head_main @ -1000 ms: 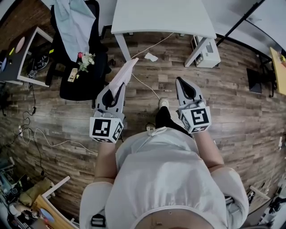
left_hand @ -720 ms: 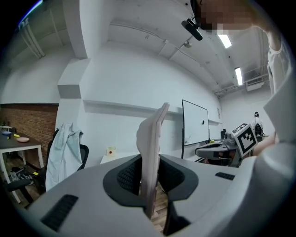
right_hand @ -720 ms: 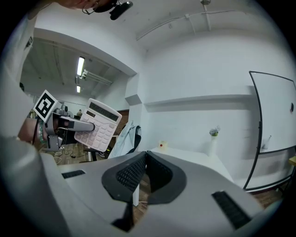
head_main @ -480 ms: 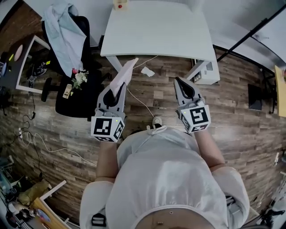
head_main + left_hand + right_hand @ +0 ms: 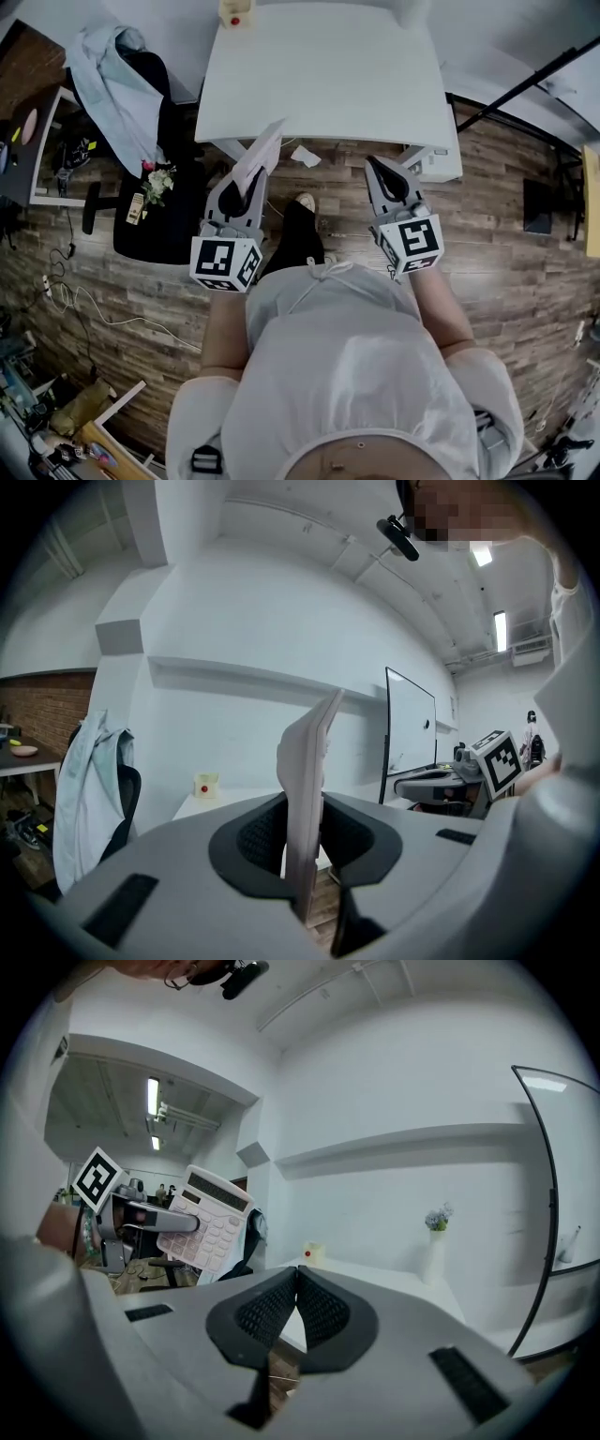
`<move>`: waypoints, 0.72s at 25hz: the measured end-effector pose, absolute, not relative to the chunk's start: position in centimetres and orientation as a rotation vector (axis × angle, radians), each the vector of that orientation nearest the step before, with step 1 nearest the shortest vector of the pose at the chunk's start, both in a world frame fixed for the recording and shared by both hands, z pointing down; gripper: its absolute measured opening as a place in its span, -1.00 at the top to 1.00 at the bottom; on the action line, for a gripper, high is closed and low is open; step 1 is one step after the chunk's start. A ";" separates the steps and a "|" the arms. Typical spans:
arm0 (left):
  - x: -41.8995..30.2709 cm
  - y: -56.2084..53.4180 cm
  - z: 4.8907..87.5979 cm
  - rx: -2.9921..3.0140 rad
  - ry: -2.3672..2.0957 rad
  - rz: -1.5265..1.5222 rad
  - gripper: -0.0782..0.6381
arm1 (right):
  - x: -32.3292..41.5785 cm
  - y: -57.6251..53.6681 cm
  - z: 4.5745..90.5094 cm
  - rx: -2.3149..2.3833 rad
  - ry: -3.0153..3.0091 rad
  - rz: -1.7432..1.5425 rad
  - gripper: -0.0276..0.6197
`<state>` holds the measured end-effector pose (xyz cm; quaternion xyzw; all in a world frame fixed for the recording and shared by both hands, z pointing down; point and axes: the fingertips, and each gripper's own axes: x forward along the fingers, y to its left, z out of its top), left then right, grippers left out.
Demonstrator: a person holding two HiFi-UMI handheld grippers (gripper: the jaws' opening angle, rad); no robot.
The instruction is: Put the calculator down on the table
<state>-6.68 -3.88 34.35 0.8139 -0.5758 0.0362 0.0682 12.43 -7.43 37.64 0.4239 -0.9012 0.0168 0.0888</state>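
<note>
A pale pink calculator (image 5: 261, 153) sticks out of my left gripper (image 5: 245, 178), which is shut on its lower end; its top reaches over the near edge of the white table (image 5: 328, 75). In the left gripper view the calculator (image 5: 309, 752) stands edge-on, pinched between the pads of my left gripper (image 5: 304, 810). My right gripper (image 5: 373, 163) hangs just short of the table's near edge, shut and holding nothing. The right gripper view shows that gripper (image 5: 297, 1274) with its pads touching, and the calculator's keys (image 5: 208, 1222) off to the left.
A small yellow box with a red button (image 5: 234, 11) sits at the table's far edge; a white vase of flowers (image 5: 433, 1246) stands on the table too. Left of the table are a black chair with a light jacket (image 5: 112, 84). Crumpled paper (image 5: 305, 155) and cables lie on the wood floor.
The person has walked toward the white table, which now lies nearer under both grippers. The left gripper still holds the calculator; the right one stays shut.
</note>
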 end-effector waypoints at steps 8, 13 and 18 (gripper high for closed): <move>-7.5 -13.7 36.3 2.456 -1.647 0.111 0.54 | 11.4 -16.4 39.0 1.279 -2.634 0.066 0.90; -7.5 -20.1 37.3 2.468 -1.567 0.148 0.54 | 10.7 -22.3 40.0 1.290 -2.588 0.086 0.90; -6.9 -25.5 40.7 2.423 -1.436 0.198 0.54 | 9.3 -26.8 41.7 1.282 -2.541 0.131 0.90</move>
